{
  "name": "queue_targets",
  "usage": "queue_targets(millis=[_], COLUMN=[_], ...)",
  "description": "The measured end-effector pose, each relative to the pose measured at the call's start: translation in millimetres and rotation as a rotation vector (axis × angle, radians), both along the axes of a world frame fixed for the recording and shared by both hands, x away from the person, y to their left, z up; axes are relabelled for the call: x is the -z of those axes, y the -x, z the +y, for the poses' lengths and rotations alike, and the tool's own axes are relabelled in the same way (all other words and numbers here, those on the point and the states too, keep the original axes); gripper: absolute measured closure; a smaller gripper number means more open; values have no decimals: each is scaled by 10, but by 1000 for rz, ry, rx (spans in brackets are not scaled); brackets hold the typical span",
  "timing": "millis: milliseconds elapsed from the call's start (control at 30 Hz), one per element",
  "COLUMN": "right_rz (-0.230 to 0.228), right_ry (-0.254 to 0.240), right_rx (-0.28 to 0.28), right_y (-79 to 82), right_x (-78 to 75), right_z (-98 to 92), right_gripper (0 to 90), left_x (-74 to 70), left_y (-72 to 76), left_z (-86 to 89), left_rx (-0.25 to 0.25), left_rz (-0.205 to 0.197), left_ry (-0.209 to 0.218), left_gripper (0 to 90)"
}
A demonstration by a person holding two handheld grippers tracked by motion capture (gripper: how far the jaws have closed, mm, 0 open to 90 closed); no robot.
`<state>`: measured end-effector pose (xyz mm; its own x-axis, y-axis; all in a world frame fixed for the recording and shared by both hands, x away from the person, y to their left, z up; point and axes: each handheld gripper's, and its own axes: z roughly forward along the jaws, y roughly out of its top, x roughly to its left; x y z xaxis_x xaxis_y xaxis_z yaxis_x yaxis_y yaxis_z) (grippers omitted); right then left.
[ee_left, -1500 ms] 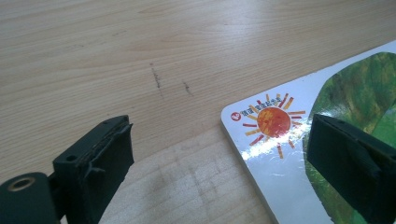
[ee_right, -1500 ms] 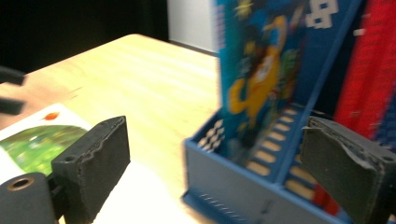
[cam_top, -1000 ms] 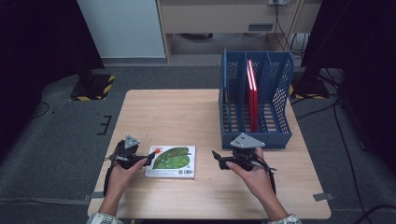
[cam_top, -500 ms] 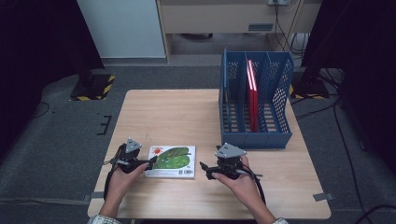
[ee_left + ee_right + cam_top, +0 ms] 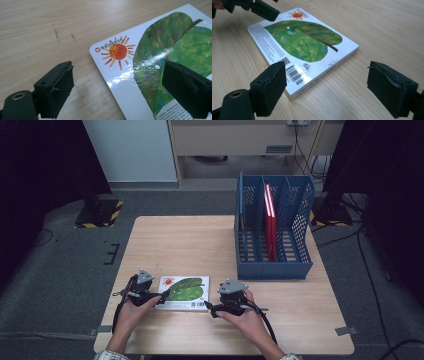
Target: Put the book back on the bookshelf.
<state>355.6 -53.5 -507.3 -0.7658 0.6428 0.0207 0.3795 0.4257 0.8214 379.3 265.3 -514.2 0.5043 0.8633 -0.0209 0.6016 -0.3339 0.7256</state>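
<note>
left claw [image 5: 161,296] agape, right claw [image 5: 209,308] agape

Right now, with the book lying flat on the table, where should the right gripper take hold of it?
By judgement, the spine edge nearest the right gripper. The book lies flat and thick, its spine bare, so come in low and level, one jaw above the cover and one under that edge.

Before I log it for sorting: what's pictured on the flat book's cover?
A green leaf and orange sun on white; right gripper view.
</note>
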Motion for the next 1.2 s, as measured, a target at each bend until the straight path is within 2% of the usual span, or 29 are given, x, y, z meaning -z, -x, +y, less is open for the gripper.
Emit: queue_targets(millis=[67, 300, 400, 500, 833, 933, 1200], right_rz=[15, 42, 50, 55, 70, 70, 89], right_ry=[15, 41, 57, 59, 67, 73, 93], right_rx=[-2, -16, -23, -24, -44, -46, -48], right_y=[-11, -22, -24, -26, -14, -10, 39], right_x=[35, 113, 145, 161, 199, 212, 242], right_z=[26, 86, 104, 107, 126, 129, 62], right_gripper=[125, 124, 125, 125, 126, 127, 131], left_x=[19, 87, 85, 93, 84, 83, 79], left_y=[-7, -10, -11, -5, 11, 22, 60], left_z=[-14, -78, -84, -101, -120, -141, -334], left_rx=[2, 46, 61, 79, 78, 91, 141], left_rz=[13, 55, 64, 80, 80, 80, 82], left_ry=[9, -12, 1, 34, 29, 31, 21], left_gripper=[78, 81, 100, 148, 154, 175, 173])
